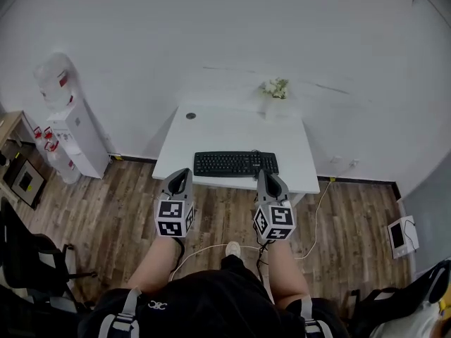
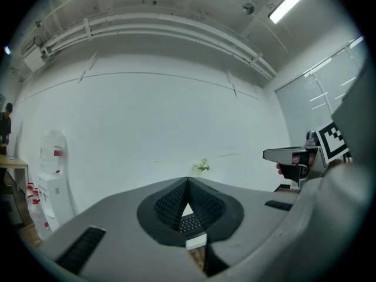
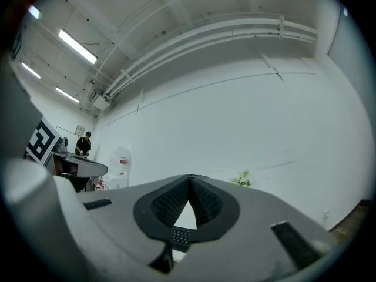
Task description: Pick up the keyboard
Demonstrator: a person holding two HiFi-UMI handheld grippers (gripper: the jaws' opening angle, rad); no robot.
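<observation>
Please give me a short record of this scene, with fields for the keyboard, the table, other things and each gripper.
keyboard: black computer keyboard, flat near front edge of white rectangular table, untouched
behind it: small white vase with green plant
left gripper: fingers shut, empty
right gripper: fingers shut, empty

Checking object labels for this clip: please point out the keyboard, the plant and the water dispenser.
keyboard (image 1: 236, 164): head view, middle of the black key field.
plant (image 1: 275, 89): head view, on its leaves.
water dispenser (image 1: 77, 136): head view, on its white body.
</observation>
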